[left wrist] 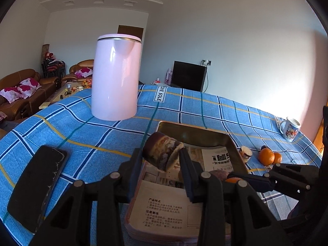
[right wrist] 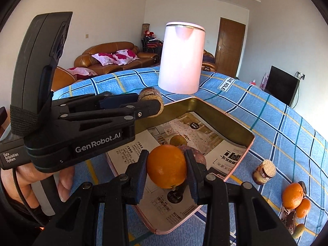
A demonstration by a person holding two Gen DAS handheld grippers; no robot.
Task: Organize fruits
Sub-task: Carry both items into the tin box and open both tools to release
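My left gripper (left wrist: 162, 153) is shut on a brown cut piece of fruit or cake (left wrist: 162, 152), held above the near-left part of a metal tray (left wrist: 233, 143) lined with printed paper. It also shows in the right wrist view (right wrist: 151, 104). My right gripper (right wrist: 166, 169) is shut on an orange (right wrist: 166, 166), held over the tray (right wrist: 249, 141). A purple fruit (right wrist: 199, 155) lies in the tray behind the orange. The right gripper shows in the left wrist view (left wrist: 235, 179).
A pink kettle (left wrist: 115, 78) stands behind the tray on the blue checked cloth. A phone (left wrist: 37, 184) lies at the left. Two oranges (right wrist: 295, 198), a second cut piece (right wrist: 264, 171) and a mug (left wrist: 290, 129) sit to the right of the tray.
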